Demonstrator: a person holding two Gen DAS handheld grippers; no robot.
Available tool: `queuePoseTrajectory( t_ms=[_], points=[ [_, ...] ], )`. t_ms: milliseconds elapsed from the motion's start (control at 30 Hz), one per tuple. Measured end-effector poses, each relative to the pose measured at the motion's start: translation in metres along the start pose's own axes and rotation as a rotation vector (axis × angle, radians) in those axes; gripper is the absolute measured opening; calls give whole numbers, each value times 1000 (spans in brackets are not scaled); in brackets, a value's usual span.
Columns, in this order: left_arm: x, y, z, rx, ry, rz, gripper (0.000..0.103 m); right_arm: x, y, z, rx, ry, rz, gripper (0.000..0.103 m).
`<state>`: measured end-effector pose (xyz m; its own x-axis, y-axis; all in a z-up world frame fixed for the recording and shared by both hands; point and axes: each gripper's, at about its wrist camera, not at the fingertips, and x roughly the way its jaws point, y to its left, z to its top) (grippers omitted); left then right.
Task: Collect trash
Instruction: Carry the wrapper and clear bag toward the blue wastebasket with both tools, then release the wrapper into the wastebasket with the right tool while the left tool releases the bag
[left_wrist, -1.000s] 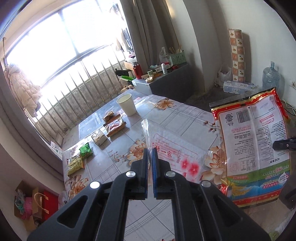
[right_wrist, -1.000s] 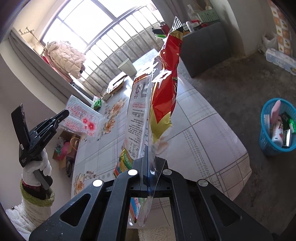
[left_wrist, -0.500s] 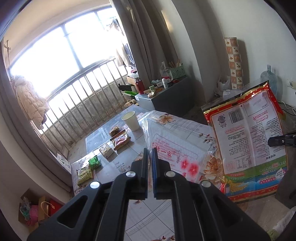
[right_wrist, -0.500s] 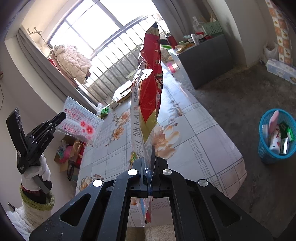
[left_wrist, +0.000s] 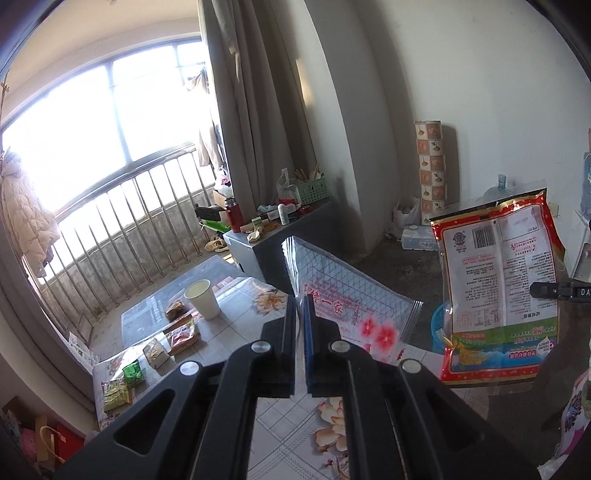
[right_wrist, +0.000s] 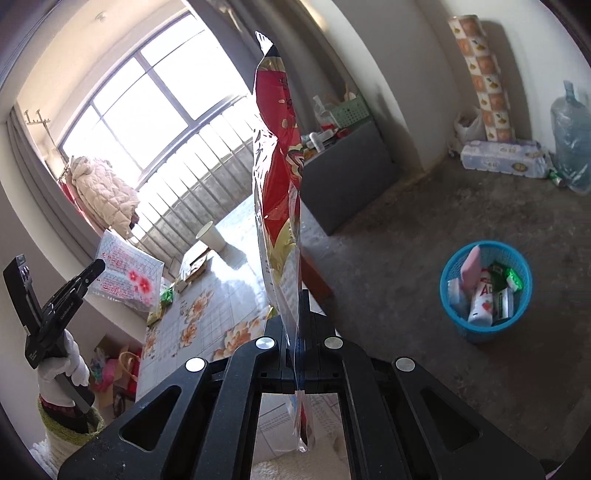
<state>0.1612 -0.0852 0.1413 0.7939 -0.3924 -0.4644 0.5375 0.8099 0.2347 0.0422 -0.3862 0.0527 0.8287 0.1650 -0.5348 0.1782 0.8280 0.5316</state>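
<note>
Standing beside the flowered table (right_wrist: 207, 314), the blue trash basket (right_wrist: 452, 306) sits on the floor, while the right gripper (right_wrist: 297, 332) pinches a red snack bag (left_wrist: 495, 291) aloft and the left gripper (left_wrist: 300, 325) pinches a clear gridded wrapper (left_wrist: 343, 291)

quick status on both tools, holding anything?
Left tool: closed, holding the clear wrapper with red flowers.
Right tool: closed, holding the red snack bag.
</note>
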Motion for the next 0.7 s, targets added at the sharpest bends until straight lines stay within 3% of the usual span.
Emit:
queuePoseTrajectory(
  t_ms=[200,400,567,700],
  points=[
    [43,-51,37,2,-3,-132,3,-26,-63,16,102,-96,-119,0],
    [100,-109,61,38,42,-268,3,-33,-135,21,217,-129,-217,0],
    [160,-156,73,78,125,-376,3,-16,-193,17,327,-103,-232,0],
    [210,-199,76,84,213,-459,3,13,-234,15,425,-64,-191,0]
  ],
)
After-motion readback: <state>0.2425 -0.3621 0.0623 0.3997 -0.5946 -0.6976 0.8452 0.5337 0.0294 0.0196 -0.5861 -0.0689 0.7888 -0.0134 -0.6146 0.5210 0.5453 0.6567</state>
